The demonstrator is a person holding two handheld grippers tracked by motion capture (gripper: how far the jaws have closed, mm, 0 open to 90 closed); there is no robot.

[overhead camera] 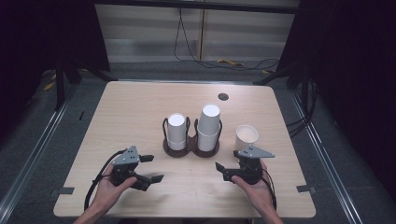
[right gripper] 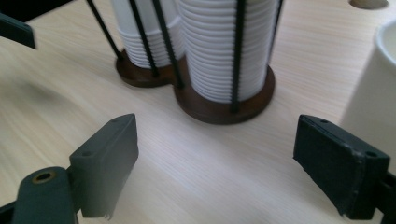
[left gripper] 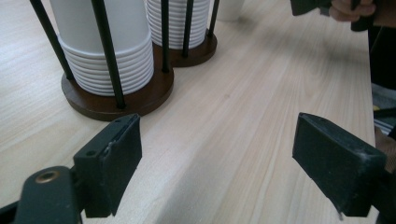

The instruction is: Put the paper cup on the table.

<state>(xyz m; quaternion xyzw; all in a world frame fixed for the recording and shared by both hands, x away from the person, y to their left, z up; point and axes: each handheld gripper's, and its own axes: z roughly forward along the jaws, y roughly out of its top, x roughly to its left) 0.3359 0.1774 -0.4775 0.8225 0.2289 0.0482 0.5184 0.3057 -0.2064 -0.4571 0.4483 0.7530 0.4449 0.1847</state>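
The right gripper [overhead camera: 232, 169] has its jaws spread wide with nothing between them, only bare wood under the gap. The single paper cup [overhead camera: 246, 136] stands mouth up just beyond it, at about one o'clock from the jaws; in the right gripper view its white wall [right gripper: 373, 98] sits just past the right-hand jaw, close but not touching. The left gripper [overhead camera: 150, 168] is likewise parted wide and empty, hovering low over the worktop [overhead camera: 140, 102] with its jaws turned toward three o'clock.

Between the two grippers and a little farther out, at twelve o'clock, stands the cup holder [overhead camera: 191, 148], a dark brown double base with thin black rods rising around two stacks of upside-down white cups. The left stack [overhead camera: 177, 131] is shorter, the right stack [overhead camera: 209, 127] taller. In the left gripper view the nearer base [left gripper: 116, 100] lies just beyond the left-hand jaw.

The worktop is pale wood with a fine straight grain, rounded corners and a round dark cable hole [overhead camera: 223, 96] near its far edge at one o'clock. Grey floor surrounds it, with metal rails [overhead camera: 37, 154] running along both sides, dark curtains hanging left and right, a light panelled wall at the back and black cables [overhead camera: 224, 60] trailing across the floor there.
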